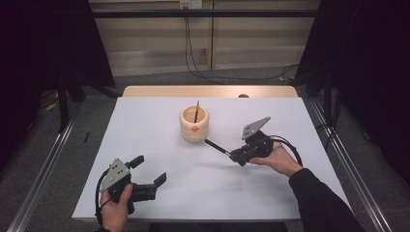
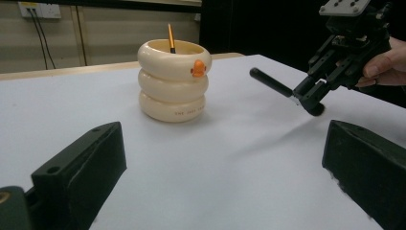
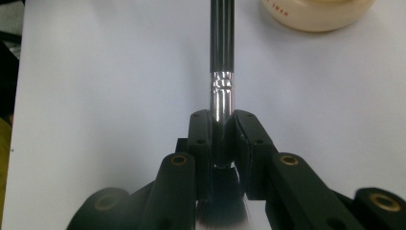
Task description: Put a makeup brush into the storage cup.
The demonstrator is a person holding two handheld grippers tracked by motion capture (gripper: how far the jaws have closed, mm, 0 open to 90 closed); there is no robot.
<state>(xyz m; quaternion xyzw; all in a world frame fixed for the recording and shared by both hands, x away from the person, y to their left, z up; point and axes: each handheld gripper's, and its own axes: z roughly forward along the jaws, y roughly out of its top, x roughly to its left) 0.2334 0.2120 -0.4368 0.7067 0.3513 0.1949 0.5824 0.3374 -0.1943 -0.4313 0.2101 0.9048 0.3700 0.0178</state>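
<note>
Item: makeup brush (image 1: 216,146), black handle, silver ferrule, dark bristle head. Location: right of centre on the white counter (image 1: 159,193), carried clear of the surface, handle end pointing toward the holder. Held by the right gripper (image 1: 235,155), jaws pinched on the ferrule just ahead of the bristles.

Item: cream holder (image 1: 194,124), three stacked rings, small orange duck figure on the front. Location: centre of the counter, toward the far side. Contents: one thin orange-handled brush (image 1: 196,110), leaning inside.

Item: left gripper (image 1: 151,178), near left of the counter, jaws spread wide, nothing between them.

Risks, judged:
- The grip sits at the bristle end, so the long handle overhangs; it may pivot or slide in the jaws if it knocks the rim.
- The handle end approaches low, about level with the holder's side; a push there could shove or tip the holder, which nothing steadies.
- The thin brush already inside may be struck and flicked out as the new one enters.

View notes:
- The right gripper view gives the grip itself: ferrule (image 3: 221,96) clamped between the two pads (image 3: 199,134), bristles (image 3: 225,220) fanned behind them, a detail too small in the high view.
- The left gripper view (image 2: 225,191) gives the side profile: the handle end (image 2: 258,75) is well apart from the holder (image 2: 173,81) and below its rim, and the duck figure (image 2: 198,68) faces this camera.
- The high view gives the layout of both hands and the holder's open mouth.
</note>
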